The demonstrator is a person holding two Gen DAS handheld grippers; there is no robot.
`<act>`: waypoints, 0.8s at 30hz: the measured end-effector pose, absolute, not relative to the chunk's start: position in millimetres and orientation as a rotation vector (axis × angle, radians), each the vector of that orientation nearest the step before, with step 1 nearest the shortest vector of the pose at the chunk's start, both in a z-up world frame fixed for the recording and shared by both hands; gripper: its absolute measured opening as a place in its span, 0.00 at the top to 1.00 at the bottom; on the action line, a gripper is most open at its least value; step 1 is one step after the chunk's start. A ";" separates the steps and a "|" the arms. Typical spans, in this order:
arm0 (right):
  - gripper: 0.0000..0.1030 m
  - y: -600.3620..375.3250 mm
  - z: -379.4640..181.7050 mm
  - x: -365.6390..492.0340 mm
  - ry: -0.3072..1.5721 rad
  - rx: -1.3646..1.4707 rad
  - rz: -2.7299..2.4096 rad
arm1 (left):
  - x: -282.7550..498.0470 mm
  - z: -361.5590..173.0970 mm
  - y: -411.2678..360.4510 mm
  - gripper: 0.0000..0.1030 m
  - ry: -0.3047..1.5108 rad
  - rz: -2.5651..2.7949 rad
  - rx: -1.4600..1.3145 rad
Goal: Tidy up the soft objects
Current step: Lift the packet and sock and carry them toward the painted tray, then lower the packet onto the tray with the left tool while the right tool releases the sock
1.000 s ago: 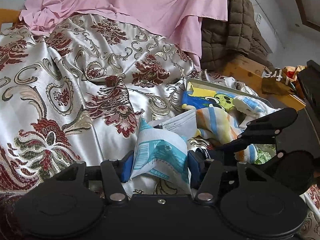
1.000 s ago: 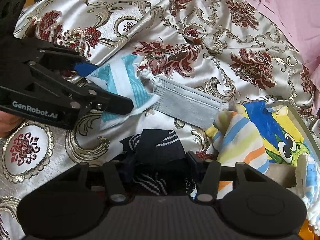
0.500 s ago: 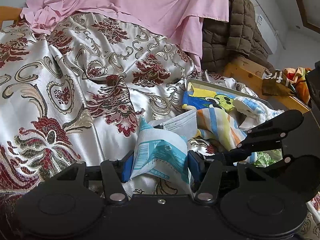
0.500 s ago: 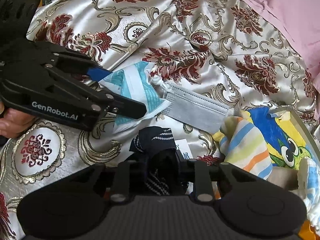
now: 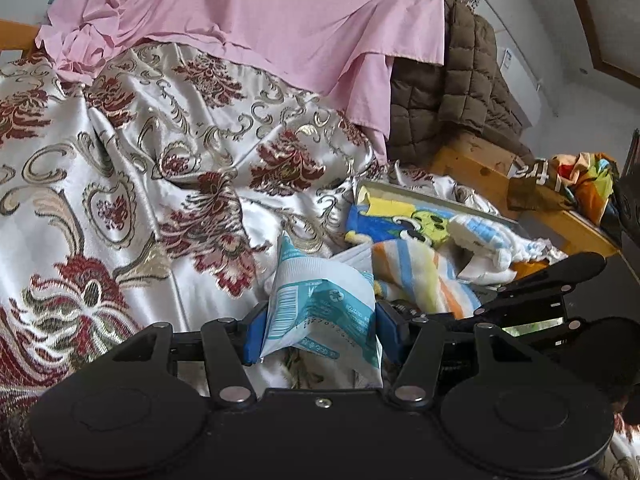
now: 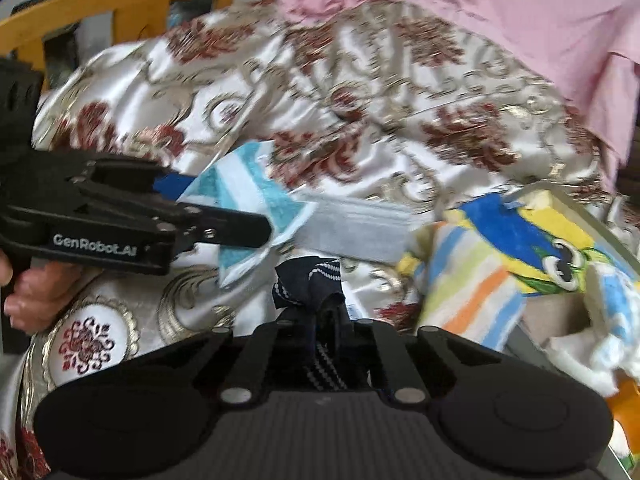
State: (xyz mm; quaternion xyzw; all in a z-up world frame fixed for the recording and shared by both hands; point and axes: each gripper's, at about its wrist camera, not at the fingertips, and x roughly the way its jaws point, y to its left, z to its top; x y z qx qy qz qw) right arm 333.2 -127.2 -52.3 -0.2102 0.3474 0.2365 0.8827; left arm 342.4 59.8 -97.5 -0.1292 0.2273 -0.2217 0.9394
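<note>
My left gripper [image 5: 320, 314] is shut on a white and teal packet [image 5: 316, 280], blue pads pressing both its sides; the right wrist view shows that gripper [image 6: 224, 208] holding the packet [image 6: 248, 196] just above the bedspread. My right gripper [image 6: 324, 316] has its jaws closed tight on a dark navy sock [image 6: 308, 280] with white dots, which bunches up out of them. In the left wrist view the right gripper [image 5: 416, 312] reaches in low from the right. A grey face mask [image 6: 352, 232] lies flat beside the packet.
A striped cloth [image 6: 468, 292] and a cartoon towel [image 6: 520, 236] spill from a grey box [image 5: 420, 196] on the right. Pink sheet [image 5: 280, 20] and brown quilted jacket [image 5: 452, 100] lie behind. A hand [image 6: 28, 296] grips the left tool. Patterned satin bedspread [image 5: 120, 160] covers the left.
My right gripper's jaws went from wide around the dark sock to closed on it, and it has rolled and risen slightly with the sock. The left gripper and packet stayed put.
</note>
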 end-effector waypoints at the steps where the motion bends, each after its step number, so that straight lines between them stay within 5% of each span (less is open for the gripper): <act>1: 0.92 -132.7 -48.8 333.1 0.709 -0.419 0.478 | 342.0 -95.5 58.3 0.44 0.457 -0.451 -0.264; 24: 0.91 -321.8 17.6 396.1 0.440 -0.123 0.203 | 400.2 -29.7 -80.1 0.44 0.436 -0.525 -0.137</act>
